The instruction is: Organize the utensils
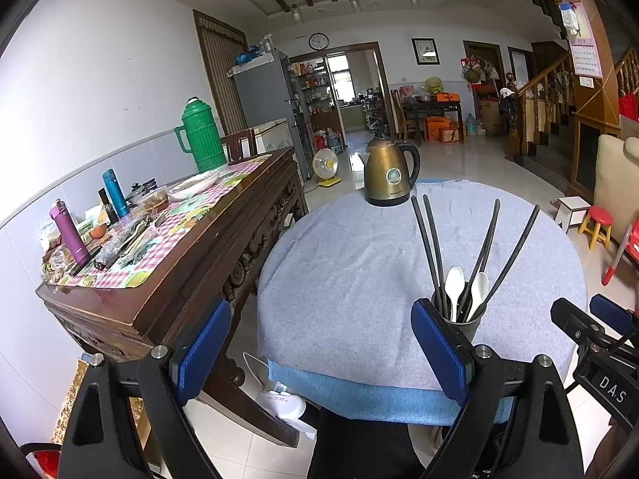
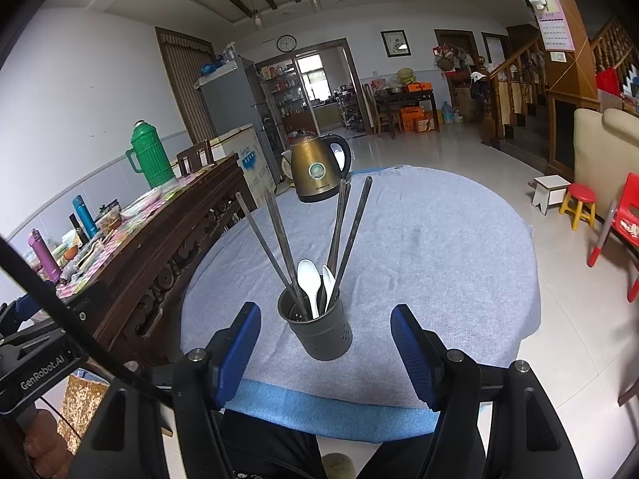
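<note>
Both sets of tongs hang at the near edge of the round bench (image 2: 439, 247), which is covered with a pale grey-blue cloth (image 1: 351, 279) whose brighter blue hem droops over the near rim. The left tongs (image 1: 319, 355) stand wide apart with nothing between them but bare cloth. The right tongs (image 2: 325, 353) are also parted, empty, and touch nothing.

The dark utensil holder (image 2: 323, 331) stands upright on the cloth just ahead of the right tongs, squarely in line with the gap between their blue pads; from the left tongs it sits just beyond the right-hand pad. Four dark chopsticks (image 2: 279, 239) fan up out of it, two leaning left and two leaning right, with two white spoons (image 2: 309, 279) bowl-up between them.

Well beyond the holder, at the far edge of the bench, is a bronze electric kettle (image 2: 317, 171). The rest of the cloth lies bare.

To the left of both tongs runs a dark carved wooden sideboard (image 1: 191, 271) against the white wall, with a checked mat, a green thermos (image 1: 201, 139), a blue flask (image 1: 116, 193), a purple flask (image 1: 70, 235) and assorted clutter. Farther off stand a grey fridge (image 1: 263, 95), a wall clock (image 1: 318, 41) over a doorway and a wooden staircase (image 1: 547, 92) to the right, with small stools (image 2: 579, 203) on the pale tiled floor.
</note>
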Motion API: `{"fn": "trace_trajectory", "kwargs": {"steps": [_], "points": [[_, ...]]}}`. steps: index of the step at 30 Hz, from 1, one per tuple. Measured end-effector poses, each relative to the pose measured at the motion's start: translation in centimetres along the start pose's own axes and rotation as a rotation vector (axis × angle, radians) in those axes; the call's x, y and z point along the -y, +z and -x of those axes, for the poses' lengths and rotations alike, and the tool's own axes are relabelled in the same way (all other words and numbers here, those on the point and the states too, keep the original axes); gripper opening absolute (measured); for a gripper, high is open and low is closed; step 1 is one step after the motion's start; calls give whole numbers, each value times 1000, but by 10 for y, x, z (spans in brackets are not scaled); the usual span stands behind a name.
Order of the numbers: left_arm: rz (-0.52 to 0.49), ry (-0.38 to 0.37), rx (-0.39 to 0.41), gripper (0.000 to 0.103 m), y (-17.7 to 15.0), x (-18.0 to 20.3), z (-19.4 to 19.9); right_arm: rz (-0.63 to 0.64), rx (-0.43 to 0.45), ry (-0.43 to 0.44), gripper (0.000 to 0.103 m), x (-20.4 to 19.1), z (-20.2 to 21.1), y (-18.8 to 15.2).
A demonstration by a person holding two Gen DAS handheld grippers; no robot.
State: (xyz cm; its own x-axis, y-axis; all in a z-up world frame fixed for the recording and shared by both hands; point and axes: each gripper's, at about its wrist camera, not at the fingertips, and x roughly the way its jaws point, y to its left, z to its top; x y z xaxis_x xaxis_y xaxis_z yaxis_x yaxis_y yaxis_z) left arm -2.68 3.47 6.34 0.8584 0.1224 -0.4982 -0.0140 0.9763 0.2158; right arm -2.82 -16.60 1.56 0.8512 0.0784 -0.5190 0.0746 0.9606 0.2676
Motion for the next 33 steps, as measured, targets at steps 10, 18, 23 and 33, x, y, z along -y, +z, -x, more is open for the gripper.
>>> {"fn": "trace_trajectory", "kwargs": {"steps": [10,18,23,33], "points": [[11,-5,-10,92,-3,-4,-4,7,-8,-1,71,-1,-3,-4],[27,-7,-15,92,-5,-9,-10,26,-16,0,71,-6,-4,-6],[40,-17,-23,92,-4,-11,-17,41,-13,-7,71,-10,-7,-3],[63,-17,-52,92,-2,-8,-34,50,11,-23,71,-5,-12,10]]}}
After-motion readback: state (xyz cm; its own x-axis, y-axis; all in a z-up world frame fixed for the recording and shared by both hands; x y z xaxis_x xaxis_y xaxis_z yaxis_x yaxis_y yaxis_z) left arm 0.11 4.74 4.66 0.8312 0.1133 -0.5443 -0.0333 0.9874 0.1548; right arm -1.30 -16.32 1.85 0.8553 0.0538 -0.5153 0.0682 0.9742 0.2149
